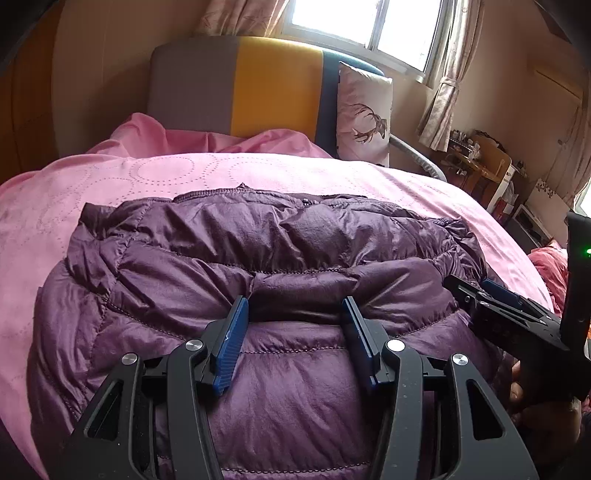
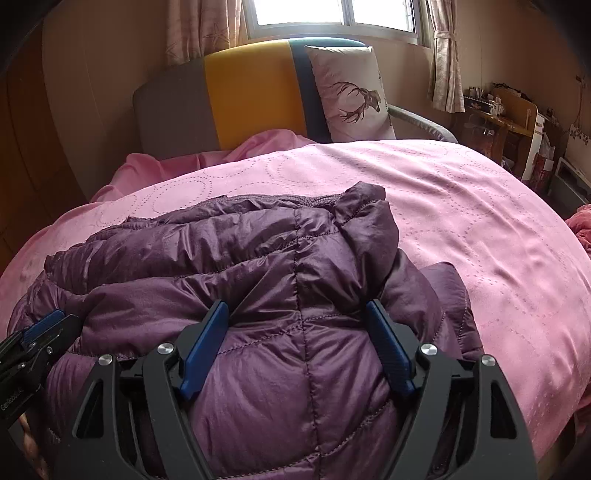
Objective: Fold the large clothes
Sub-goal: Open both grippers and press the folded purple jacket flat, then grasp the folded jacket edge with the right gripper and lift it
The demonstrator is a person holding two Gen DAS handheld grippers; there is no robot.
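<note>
Glossy quilted purple jacket [image 1: 288,369] on matt, stitched pink cloth bedspread [image 1: 184,173].

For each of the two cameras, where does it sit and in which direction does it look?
Left wrist view: sits on the left gripper, looks along its open fingers across the purple jacket toward the headboard; the right gripper shows at the right edge.
Right wrist view: sits on the right gripper, faces the same way over the jacket's right part; the left gripper shows at the left edge.
Both share the jacket, the pink bedspread, the deer pillow and the window.
</note>
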